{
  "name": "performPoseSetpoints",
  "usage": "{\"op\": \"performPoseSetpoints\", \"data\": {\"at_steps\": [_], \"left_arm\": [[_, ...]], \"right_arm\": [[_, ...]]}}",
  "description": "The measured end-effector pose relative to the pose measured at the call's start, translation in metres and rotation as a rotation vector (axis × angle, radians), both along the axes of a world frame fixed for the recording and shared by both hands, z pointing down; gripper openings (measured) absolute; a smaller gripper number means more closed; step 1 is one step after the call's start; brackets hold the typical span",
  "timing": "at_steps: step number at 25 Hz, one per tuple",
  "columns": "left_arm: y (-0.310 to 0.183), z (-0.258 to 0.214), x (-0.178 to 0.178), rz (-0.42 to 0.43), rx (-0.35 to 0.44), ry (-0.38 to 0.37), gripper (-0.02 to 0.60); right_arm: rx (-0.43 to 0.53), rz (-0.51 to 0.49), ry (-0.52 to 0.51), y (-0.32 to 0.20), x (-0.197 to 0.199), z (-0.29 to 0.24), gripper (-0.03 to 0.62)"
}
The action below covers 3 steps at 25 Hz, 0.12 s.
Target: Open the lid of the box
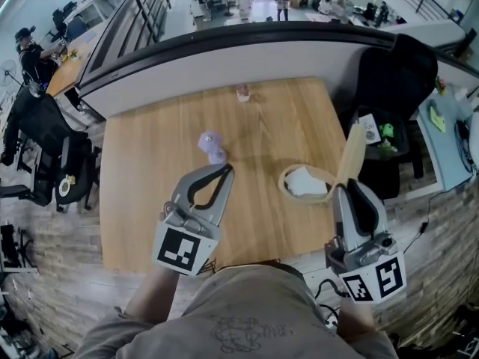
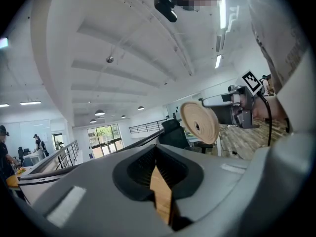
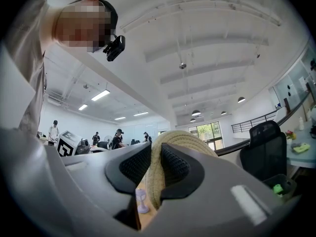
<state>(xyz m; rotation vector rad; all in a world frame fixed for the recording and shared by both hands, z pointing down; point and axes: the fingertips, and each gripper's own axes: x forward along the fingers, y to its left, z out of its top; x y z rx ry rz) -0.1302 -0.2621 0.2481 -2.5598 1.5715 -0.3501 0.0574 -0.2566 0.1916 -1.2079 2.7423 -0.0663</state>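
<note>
Wooden surface [image 1: 150,170] carries one round woven box [image 1: 284,184] at its right, one purple trinket [image 1: 212,146] and one pink item [image 1: 242,93]. Right gripper [image 1: 350,190] jaws clamp the box's one lid [image 1: 352,152] upright; left gripper [image 1: 224,172] jaws closed, empty.

Rough woven lid [image 1: 353,155], matt wood-grain table [image 1: 150,170]

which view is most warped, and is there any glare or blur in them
Both gripper views warp most, with black corners; left gripper view: a ceiling strip light glares; right gripper view: the woven lid close to the lens looks soft; head view: table edges bow, light even, shadows faint.
</note>
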Motion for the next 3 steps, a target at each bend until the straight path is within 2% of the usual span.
{"op": "performPoseSetpoints", "data": {"at_steps": [3], "left_arm": [[0.0001,0.0009,0.0011,-0.003,-0.004,-0.003,0.002]], "right_arm": [[0.000,-0.002,-0.002,-0.0001,0.0007,0.0005,0.069]]}}
